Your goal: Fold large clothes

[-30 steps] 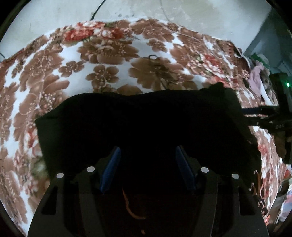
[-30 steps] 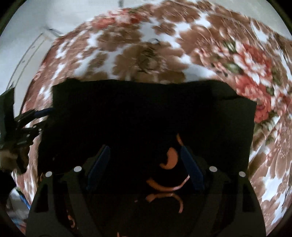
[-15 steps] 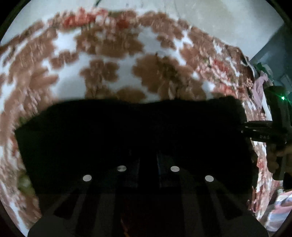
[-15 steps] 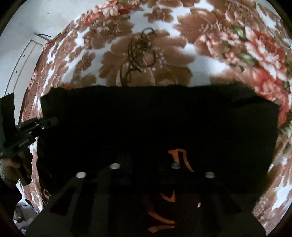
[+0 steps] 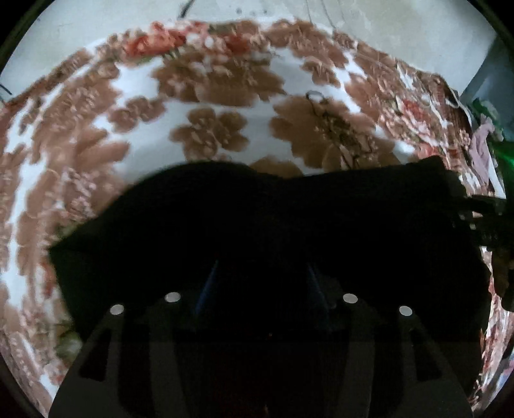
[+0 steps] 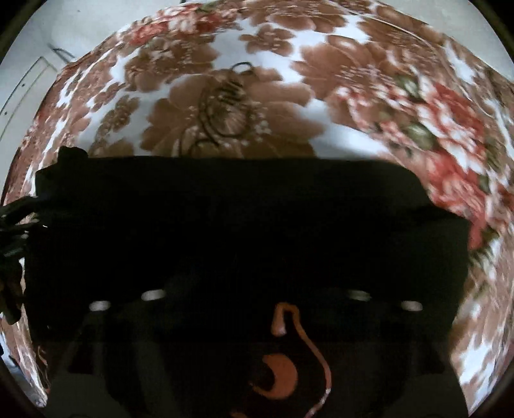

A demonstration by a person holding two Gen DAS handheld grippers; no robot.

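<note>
A large black garment [image 5: 273, 218] lies folded on a floral blanket [image 5: 208, 106]; in the right wrist view [image 6: 257, 209] it shows an orange print [image 6: 282, 369] near the bottom. My left gripper [image 5: 260, 279] is open just above the garment, its blue pads [image 5: 205, 286] spread apart. My right gripper [image 6: 257, 299] is open over the garment, its fingers dark and blurred. Each gripper shows at the other view's edge: the right gripper [image 5: 482, 218], the left gripper [image 6: 16, 225].
The floral blanket covers the whole bed. A pale wall [image 5: 353, 19] lies beyond its far edge. Pink and green clothes [image 5: 485, 144] pile at the far right in the left wrist view.
Both grippers were open, shut on the garment half a second ago, and have now opened again. The garment's far edge has shifted a little.
</note>
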